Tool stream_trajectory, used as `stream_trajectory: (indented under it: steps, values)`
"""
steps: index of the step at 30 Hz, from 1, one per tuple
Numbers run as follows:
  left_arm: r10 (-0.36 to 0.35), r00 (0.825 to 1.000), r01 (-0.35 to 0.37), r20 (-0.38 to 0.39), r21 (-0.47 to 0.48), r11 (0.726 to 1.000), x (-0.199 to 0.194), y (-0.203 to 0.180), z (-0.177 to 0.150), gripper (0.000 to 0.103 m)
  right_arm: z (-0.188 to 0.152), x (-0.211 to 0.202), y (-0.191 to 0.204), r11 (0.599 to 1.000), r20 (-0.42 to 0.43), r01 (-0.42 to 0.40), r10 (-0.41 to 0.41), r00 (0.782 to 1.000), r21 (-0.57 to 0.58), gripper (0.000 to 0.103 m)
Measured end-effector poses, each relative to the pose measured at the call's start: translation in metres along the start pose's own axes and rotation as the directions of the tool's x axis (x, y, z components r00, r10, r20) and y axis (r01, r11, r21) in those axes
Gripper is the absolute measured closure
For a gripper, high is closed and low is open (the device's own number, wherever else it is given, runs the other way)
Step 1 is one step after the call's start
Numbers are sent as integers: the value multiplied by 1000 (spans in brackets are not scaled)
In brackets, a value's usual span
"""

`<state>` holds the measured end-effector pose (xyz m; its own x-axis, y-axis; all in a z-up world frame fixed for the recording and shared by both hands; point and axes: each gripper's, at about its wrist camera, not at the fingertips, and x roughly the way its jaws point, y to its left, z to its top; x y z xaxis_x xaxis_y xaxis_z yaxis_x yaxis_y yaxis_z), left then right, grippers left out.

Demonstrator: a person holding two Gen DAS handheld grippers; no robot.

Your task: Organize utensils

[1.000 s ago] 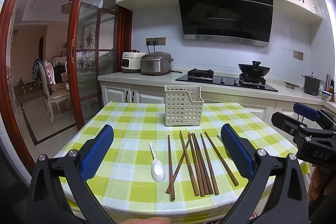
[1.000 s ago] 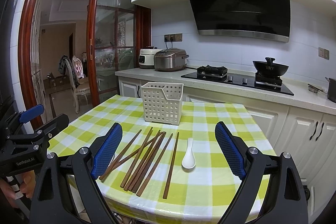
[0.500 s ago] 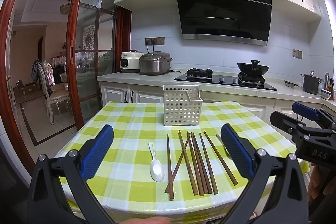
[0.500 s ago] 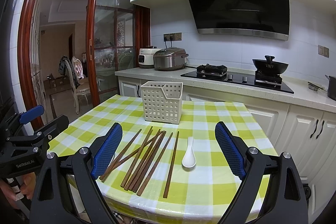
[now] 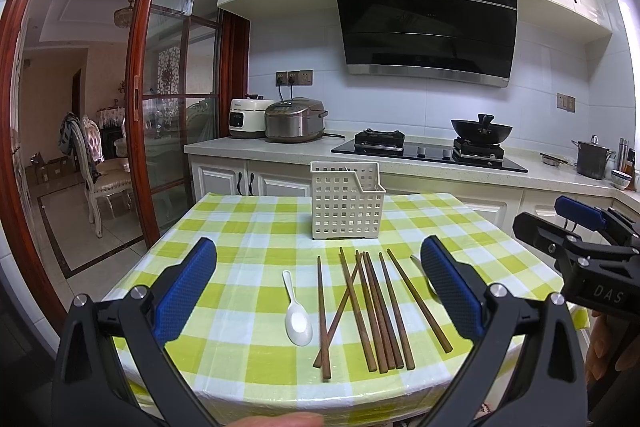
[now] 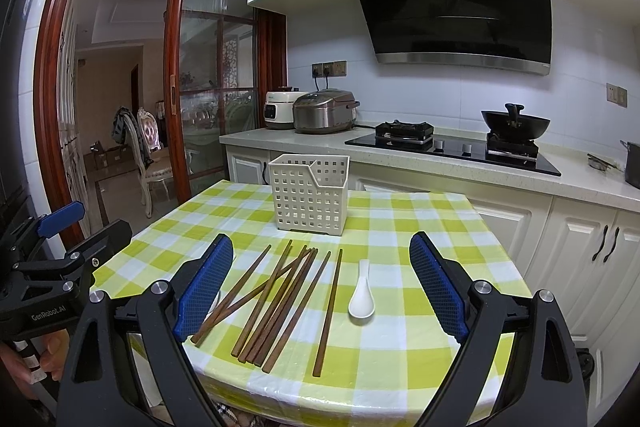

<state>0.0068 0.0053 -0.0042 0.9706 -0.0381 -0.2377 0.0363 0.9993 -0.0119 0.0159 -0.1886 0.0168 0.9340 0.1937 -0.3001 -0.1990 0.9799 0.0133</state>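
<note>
Jaws of left gripper [image 5: 318, 285] and right gripper [image 6: 320, 287] spread wide, level above chopsticks [image 5: 372, 307].

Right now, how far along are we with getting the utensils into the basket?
Nothing looks done yet: no utensil shows in the white basket. Nothing is in hand either; the left gripper and right gripper are both open and hold nothing. Everything is left: the wooden chopsticks lie loose on the checked tablecloth, one crossing the others, with the white spoon beside them.
</note>
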Motion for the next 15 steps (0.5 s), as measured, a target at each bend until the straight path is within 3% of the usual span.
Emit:
stream_trajectory:
  steps: [15]
  values:
    - [1,1000,-1,0,1,1000,0,0,1,4,0,0,0,1000,-3,-1,1,1000,4,18]
